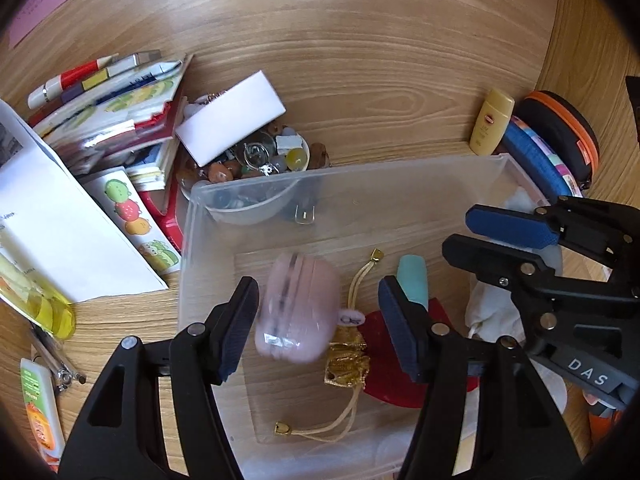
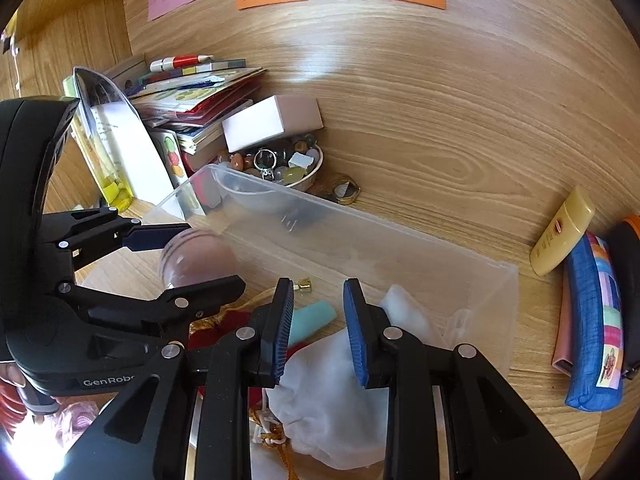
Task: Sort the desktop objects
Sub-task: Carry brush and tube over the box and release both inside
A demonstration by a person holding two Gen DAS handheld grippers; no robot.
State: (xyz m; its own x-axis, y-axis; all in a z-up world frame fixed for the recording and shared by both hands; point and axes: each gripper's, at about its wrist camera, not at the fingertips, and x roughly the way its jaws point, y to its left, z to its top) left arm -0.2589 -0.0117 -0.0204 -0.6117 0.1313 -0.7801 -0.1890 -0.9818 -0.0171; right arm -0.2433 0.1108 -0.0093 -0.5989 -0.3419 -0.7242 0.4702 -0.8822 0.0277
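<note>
A clear plastic bin (image 1: 360,184) sits on the wooden desk. Inside it lie a pink earbud case (image 1: 296,308), a gold drawstring pouch (image 1: 348,364), a red pouch (image 1: 392,388), a teal tube (image 1: 414,280) and a white cloth bag (image 2: 340,392). My left gripper (image 1: 320,328) is open over the bin; the pink case, blurred, sits between its fingers without touching them. My right gripper (image 2: 320,328) is open above the white bag and empty. It also shows in the left wrist view (image 1: 460,232).
A stack of booklets and pens (image 1: 108,120), a white box (image 1: 232,116) and a bowl of trinkets (image 1: 260,156) sit behind the bin. A yellow lotion tube (image 2: 560,236), a blue pouch (image 2: 596,320) and an orange-rimmed case (image 1: 560,132) lie to the right.
</note>
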